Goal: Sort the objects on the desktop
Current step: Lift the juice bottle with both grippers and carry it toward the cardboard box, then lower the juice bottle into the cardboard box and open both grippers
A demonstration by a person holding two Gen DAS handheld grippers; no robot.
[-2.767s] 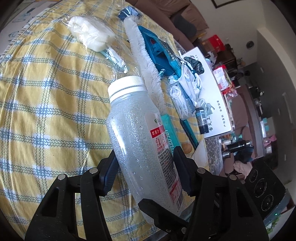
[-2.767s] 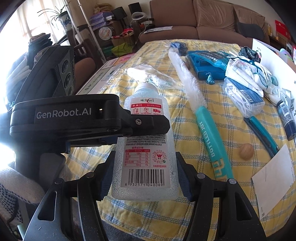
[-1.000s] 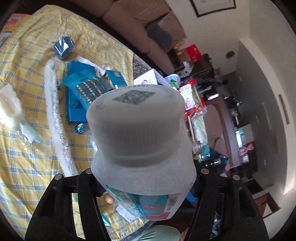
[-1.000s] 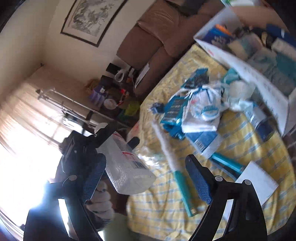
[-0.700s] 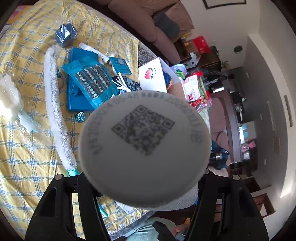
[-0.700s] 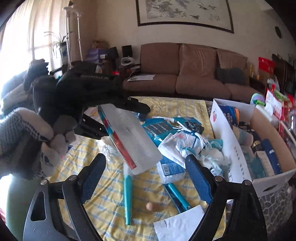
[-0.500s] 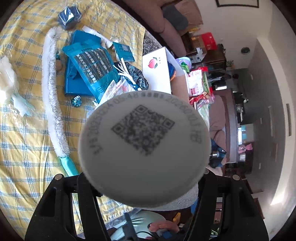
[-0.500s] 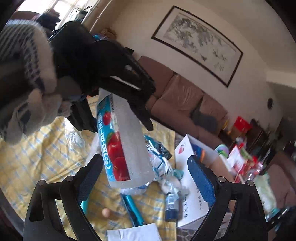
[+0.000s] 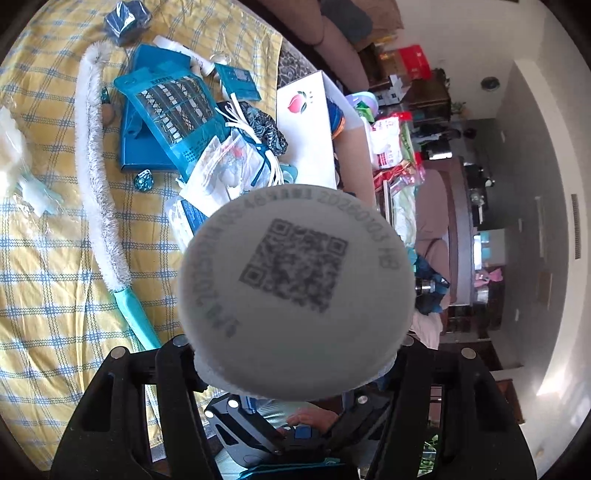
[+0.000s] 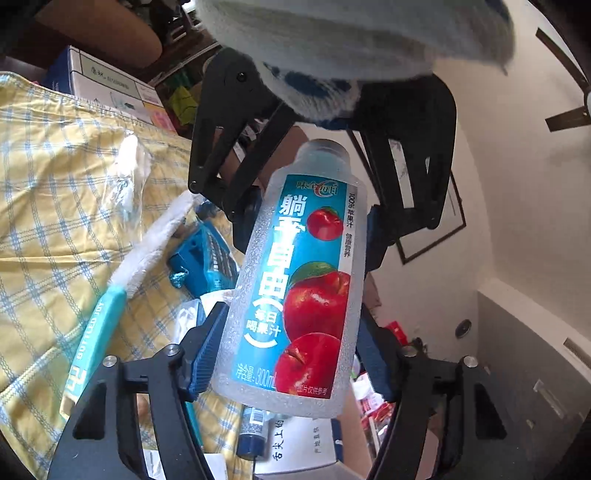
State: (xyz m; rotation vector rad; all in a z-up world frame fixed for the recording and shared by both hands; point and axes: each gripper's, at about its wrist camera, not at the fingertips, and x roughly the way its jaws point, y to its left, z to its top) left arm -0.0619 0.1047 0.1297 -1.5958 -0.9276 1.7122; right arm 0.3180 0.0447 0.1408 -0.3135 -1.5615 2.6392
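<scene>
I grip the apple juice bottle (image 10: 295,280) in my left claw (image 10: 306,225) near its cap end, lifted above the desk (image 9: 40,266) for a handover. My right claw (image 10: 291,350) has just been closing around its base, pads at its sides. The label reads "300ml"; below the bottle, a brush handle (image 10: 94,343) says "BOTTLED JOY".

A lived-in home, a living room by the look: brown sofa (image 9: 343,33) behind a desk under a yellow checked cloth (image 9: 44,258), framed picture (image 10: 432,229) on a white wall, cluttered shelves (image 9: 417,85), stacked boxes (image 10: 107,88).
</scene>
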